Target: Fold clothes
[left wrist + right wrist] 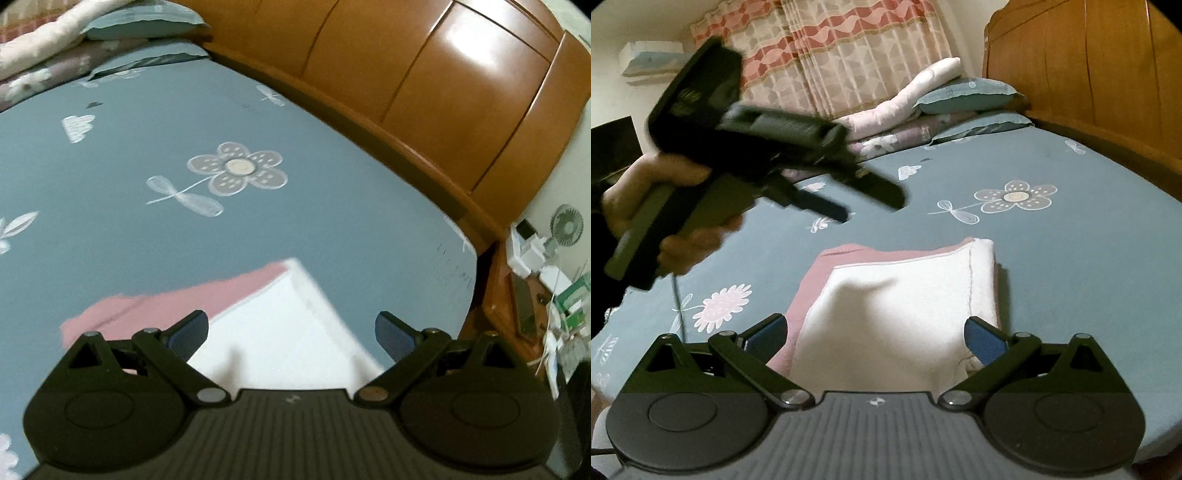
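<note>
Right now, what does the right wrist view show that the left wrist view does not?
Only the right wrist view shows the curtain, the person's hand holding the left hand-held gripper, and the right hand-held gripper, open. Only the left wrist view shows the fan and cluttered nightstand. Both show the folded garment, bedsheet, pillows and headboard.

Left wrist view sits low and close over the bed, facing the headboard at 1 o'clock. Right wrist view faces the curtain at 11 o'clock. Both share the folded garment.
</note>
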The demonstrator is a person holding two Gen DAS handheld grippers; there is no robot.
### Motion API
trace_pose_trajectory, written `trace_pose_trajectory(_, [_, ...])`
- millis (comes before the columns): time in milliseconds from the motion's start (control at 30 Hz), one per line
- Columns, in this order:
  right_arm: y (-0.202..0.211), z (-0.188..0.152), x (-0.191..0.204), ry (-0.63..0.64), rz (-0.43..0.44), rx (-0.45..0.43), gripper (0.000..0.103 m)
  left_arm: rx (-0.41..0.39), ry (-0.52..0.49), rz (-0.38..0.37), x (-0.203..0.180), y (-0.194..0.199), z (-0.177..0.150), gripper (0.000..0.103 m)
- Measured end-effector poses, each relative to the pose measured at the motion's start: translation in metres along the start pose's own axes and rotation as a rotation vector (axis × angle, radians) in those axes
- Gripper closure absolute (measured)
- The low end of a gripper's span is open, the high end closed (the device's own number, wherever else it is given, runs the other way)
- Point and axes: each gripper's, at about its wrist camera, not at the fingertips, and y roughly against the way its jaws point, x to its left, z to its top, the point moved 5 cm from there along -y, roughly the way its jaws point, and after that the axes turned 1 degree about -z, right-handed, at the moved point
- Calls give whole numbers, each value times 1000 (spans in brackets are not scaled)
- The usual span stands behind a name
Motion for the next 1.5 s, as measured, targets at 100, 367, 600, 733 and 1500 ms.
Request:
trace_pose_trajectory(100, [2, -1, 5, 1, -2, 5, 0, 7, 13, 25, 8, 6, -20, 6])
trace_pose_trajectory(367, [2, -5, 6, 8, -32, 25, 0, 12, 92, 9, 20, -8, -81, 6])
trace_pose_trajectory(600, [4, -17, -1, 8, -62, 68, 0, -39, 121, -10, 24, -4, -96, 5])
trace_pose_trajectory(733, [4, -14, -15, -26, -62, 71, 0, -99, 135, 17, 32, 16, -90, 5])
trace_pose_trajectory(1500, [-140, 20, -133, -525, 308, 366, 0, -139, 640, -194, 128, -28, -122, 5])
